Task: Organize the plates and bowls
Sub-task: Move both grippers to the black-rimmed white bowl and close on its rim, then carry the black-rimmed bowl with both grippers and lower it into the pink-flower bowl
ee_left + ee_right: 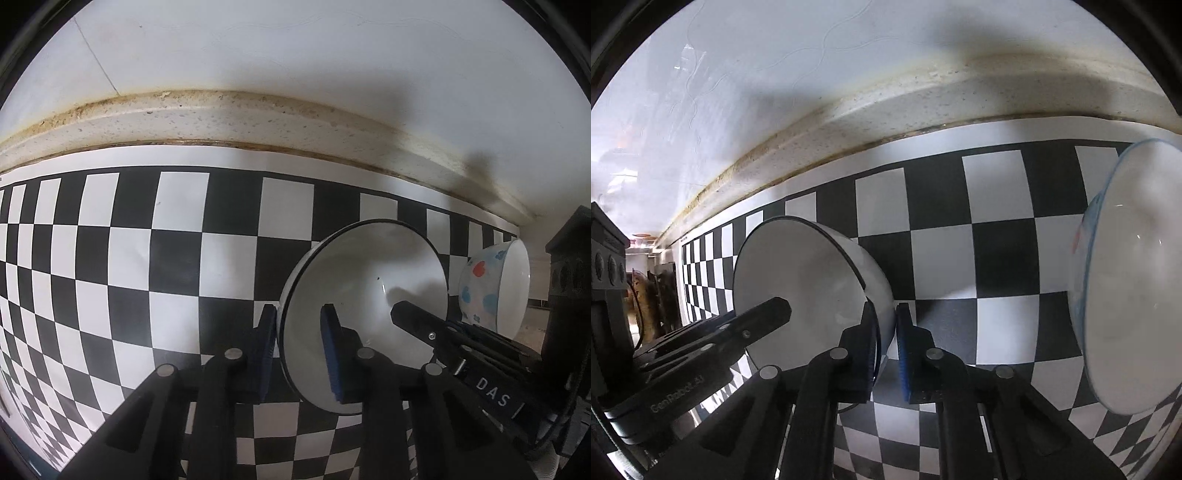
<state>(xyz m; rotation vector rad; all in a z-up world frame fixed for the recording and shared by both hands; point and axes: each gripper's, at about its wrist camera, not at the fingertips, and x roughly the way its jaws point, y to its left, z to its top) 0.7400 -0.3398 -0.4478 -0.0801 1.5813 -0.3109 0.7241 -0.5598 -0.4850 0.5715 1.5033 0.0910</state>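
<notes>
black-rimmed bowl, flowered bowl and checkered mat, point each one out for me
black-rimmed bowl [373, 280]: left wrist view, on its white inside wall.
flowered bowl [480, 284]: left wrist view, on its patterned outer wall.
checkered mat [993, 229]: right wrist view, on a bare black square between the bowls.

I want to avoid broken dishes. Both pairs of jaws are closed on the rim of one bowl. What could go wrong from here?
1. The left jaws and the right jaws pinch only the thin rim of the bowl, on opposite sides. If the hands lift unevenly or pull apart, the rim may slip out and the bowl may drop.
2. The flowered bowl stands close beside it. A swing that way could knock the two together.
</notes>
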